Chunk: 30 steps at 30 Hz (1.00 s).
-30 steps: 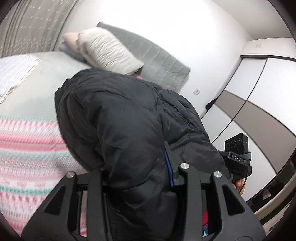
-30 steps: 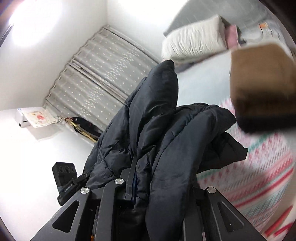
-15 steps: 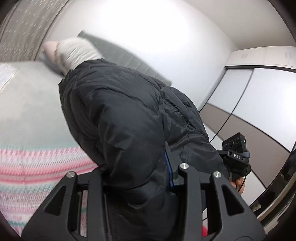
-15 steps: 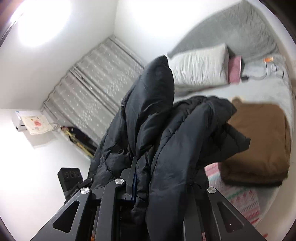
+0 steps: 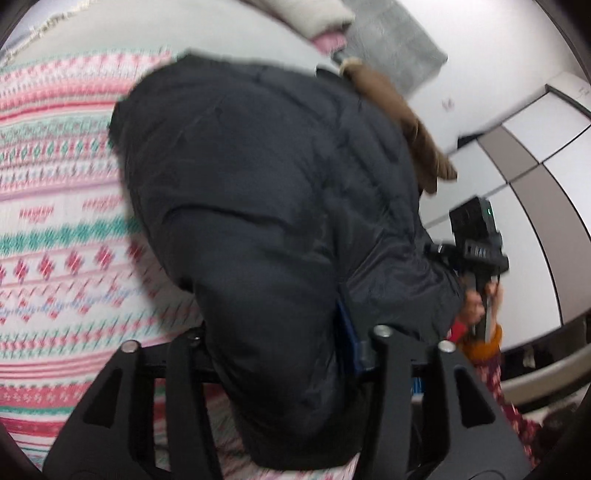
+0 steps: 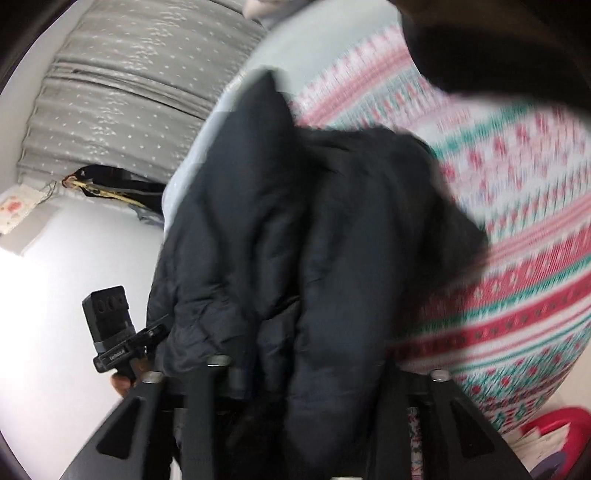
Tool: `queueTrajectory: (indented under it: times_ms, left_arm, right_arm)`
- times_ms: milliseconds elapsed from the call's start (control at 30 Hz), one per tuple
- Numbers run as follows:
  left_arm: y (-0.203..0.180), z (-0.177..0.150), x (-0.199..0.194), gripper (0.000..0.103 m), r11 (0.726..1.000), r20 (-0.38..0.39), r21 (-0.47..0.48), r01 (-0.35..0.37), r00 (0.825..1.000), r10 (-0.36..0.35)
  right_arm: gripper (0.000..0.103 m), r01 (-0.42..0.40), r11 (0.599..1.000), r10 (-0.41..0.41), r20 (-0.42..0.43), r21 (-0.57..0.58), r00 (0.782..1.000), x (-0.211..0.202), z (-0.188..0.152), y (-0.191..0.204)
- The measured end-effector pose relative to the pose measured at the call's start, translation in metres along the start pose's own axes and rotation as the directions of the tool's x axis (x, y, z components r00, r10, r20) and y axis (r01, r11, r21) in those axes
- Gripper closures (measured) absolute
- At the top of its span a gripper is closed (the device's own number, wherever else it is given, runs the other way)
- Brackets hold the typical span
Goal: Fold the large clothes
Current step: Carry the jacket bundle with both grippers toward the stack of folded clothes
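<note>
A large black puffer jacket (image 5: 266, 206) hangs bunched between both grippers, above a patterned pink, red and green blanket (image 5: 55, 229) on the bed. My left gripper (image 5: 280, 354) is shut on a thick fold of the jacket; its fingertips are buried in the fabric. My right gripper (image 6: 295, 373) is shut on another fold of the jacket (image 6: 303, 236). The right gripper's body shows in the left wrist view (image 5: 476, 240), and the left gripper's body shows in the right wrist view (image 6: 110, 325). Both views are motion-blurred.
A folded brown garment (image 5: 402, 118) lies behind the jacket, with a pillow (image 5: 314, 14) and grey headboard (image 5: 399, 48) beyond. Wardrobe doors (image 5: 535, 177) stand at the right. A grey curtain (image 6: 122, 85) and a red basket (image 6: 554, 432) show in the right wrist view.
Both grippers have swung down with the jacket towards the patterned blanket. The views now look onto the bed instead of the walls. The grips are unchanged.
</note>
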<state>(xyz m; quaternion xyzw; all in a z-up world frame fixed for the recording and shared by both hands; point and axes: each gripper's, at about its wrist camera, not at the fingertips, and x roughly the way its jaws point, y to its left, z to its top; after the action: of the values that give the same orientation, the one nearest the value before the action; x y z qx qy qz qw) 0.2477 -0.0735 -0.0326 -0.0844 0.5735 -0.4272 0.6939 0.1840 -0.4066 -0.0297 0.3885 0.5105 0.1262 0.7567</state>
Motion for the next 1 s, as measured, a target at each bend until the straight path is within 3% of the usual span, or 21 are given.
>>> queueTrajectory:
  times_ms: [200, 267, 333, 367, 467, 633, 700, 833, 867, 933, 1000]
  left_arm:
    - [0.003, 0.015, -0.004, 0.039, 1.000, -0.035, 0.025, 0.004, 0.999, -0.003]
    - [0.002, 0.019, -0.003, 0.037, 1.000, -0.017, 0.001, 0.009, 1.000, -0.009]
    - [0.002, 0.023, -0.003, 0.035, 1.000, -0.008, -0.011, 0.018, 1.000, -0.018]
    - [0.004, 0.023, -0.005, 0.035, 1.000, -0.011, -0.009, 0.028, 1.000, -0.028]
    - [0.012, 0.022, -0.011, 0.035, 1.000, -0.038, 0.011, 0.022, 0.999, -0.021]
    - [0.028, 0.017, -0.023, 0.034, 1.000, -0.046, 0.010, 0.022, 0.999, -0.021]
    - [0.035, 0.014, -0.027, 0.033, 0.999, -0.036, 0.000, 0.035, 0.999, -0.035]
    - [0.040, 0.011, -0.008, 0.022, 0.998, -0.043, 0.009, 0.059, 0.997, -0.059]
    - [0.043, 0.009, 0.001, 0.022, 0.997, -0.053, -0.005, 0.078, 0.996, -0.078]
    - [0.042, 0.007, 0.005, 0.030, 0.997, -0.024, -0.004, 0.081, 0.996, -0.081]
    - [0.031, 0.007, -0.008, 0.051, 0.998, 0.053, 0.050, 0.025, 0.998, -0.028]
  right_arm:
    - [0.006, -0.022, 0.999, 0.016, 0.168, 0.035, 0.986, -0.031, 0.016, -0.011]
    - [0.005, -0.018, 0.999, 0.013, 0.147, 0.036, 0.989, -0.022, 0.021, -0.019]
    - [0.005, 0.104, 0.991, -0.112, 0.108, 0.083, 0.988, -0.006, 0.021, -0.034]
    - [0.005, 0.120, 0.988, -0.130, 0.098, 0.101, 0.987, -0.004, 0.016, -0.037]
    - [0.005, 0.010, 0.988, -0.023, 0.087, 0.153, 0.996, -0.004, 0.002, -0.053]
    - [0.004, -0.163, 0.960, 0.151, 0.071, 0.226, 0.986, -0.001, -0.017, -0.070]
    - [0.002, -0.181, 0.955, 0.178, 0.034, 0.235, 0.983, 0.012, -0.021, -0.068]
    - [0.000, -0.118, 0.980, 0.121, -0.008, 0.159, 0.993, 0.054, -0.022, -0.054]
    - [0.002, -0.114, 0.986, 0.116, -0.005, 0.120, 0.993, 0.060, -0.022, -0.046]
    - [0.027, -0.207, 0.976, 0.211, -0.044, 0.074, 0.977, 0.075, -0.026, -0.028]
    - [0.057, -0.239, 0.970, 0.241, -0.031, 0.039, 0.970, 0.079, -0.026, -0.017]
